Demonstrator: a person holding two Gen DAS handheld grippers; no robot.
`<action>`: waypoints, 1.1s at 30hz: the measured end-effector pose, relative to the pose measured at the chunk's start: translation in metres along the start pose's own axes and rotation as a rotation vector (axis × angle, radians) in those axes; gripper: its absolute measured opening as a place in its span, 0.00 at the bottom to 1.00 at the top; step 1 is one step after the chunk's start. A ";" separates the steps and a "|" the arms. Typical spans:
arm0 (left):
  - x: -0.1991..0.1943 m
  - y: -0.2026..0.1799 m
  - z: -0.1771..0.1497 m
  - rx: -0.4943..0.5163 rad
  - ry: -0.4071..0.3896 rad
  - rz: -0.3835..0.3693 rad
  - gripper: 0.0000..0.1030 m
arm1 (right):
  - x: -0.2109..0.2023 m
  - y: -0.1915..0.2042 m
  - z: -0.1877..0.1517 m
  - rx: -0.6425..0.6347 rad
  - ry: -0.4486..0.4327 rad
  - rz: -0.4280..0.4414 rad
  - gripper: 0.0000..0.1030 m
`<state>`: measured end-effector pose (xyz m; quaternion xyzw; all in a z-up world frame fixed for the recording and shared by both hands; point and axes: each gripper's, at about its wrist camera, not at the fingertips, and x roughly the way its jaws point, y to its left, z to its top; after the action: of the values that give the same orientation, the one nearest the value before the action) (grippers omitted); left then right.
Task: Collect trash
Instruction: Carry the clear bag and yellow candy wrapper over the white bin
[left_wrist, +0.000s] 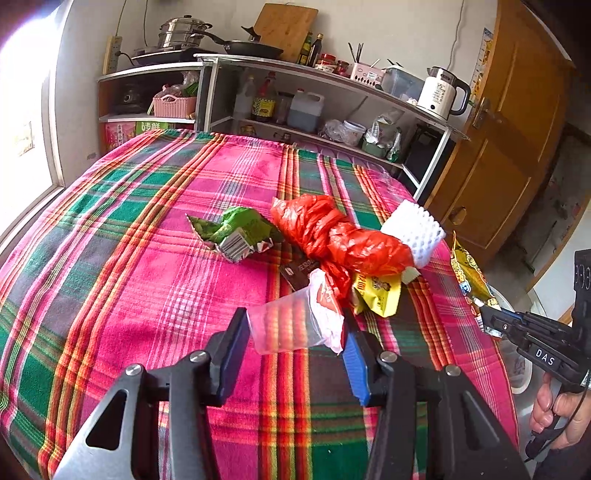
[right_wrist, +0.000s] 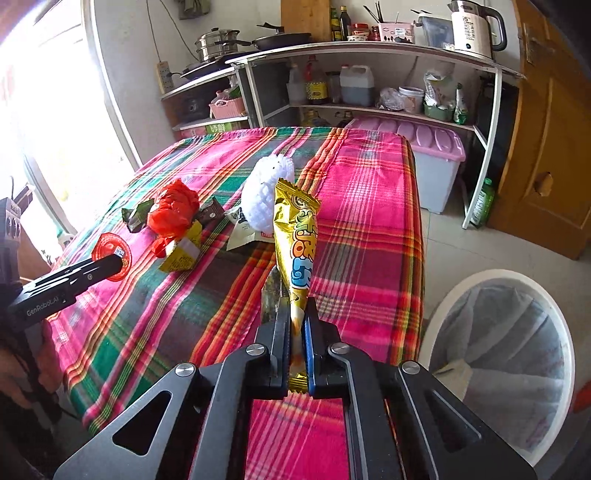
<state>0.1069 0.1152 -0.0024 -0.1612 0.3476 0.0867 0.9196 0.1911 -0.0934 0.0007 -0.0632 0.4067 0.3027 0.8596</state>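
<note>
While the white bin (right_wrist: 495, 365) beside the plaid table (right_wrist: 369, 206) holds little, most litter remains: red bag (left_wrist: 332, 232), foam net (left_wrist: 417, 229), green wrapper (left_wrist: 240, 232). Right gripper (right_wrist: 295, 332) pinches a yellow snack packet (right_wrist: 299, 236); left gripper (left_wrist: 295, 332) clasps a clear plastic cup (left_wrist: 288, 325).

Two handheld grippers: the left gripper (left_wrist: 295, 332) and the right gripper (right_wrist: 295, 321). One clear plastic cup (left_wrist: 284, 325) lies between the left gripper's fingers. One gold snack wrapper (right_wrist: 297, 236) stands pinched between the right gripper's fingers. Ahead of the left fingers on one plaid tablecloth (left_wrist: 147, 258): one crumpled red plastic bag (left_wrist: 332, 232), one white foam fruit net (left_wrist: 417, 229), one green wrapper (left_wrist: 236, 232), one small yellow packet (left_wrist: 380, 295) and one dark brown wrapper (left_wrist: 299, 273). One white bin (right_wrist: 498, 354) stands to the right of the right fingers.
</note>
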 end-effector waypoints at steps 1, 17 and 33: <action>-0.004 -0.004 -0.002 0.011 -0.006 -0.008 0.49 | -0.005 0.001 -0.004 0.011 -0.007 0.002 0.06; -0.034 -0.078 -0.015 0.176 -0.039 -0.141 0.49 | -0.065 -0.016 -0.046 0.133 -0.089 -0.020 0.06; -0.010 -0.165 -0.006 0.306 -0.023 -0.254 0.49 | -0.094 -0.080 -0.064 0.262 -0.135 -0.119 0.06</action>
<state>0.1408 -0.0415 0.0393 -0.0613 0.3230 -0.0819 0.9409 0.1484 -0.2247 0.0167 0.0459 0.3794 0.1992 0.9024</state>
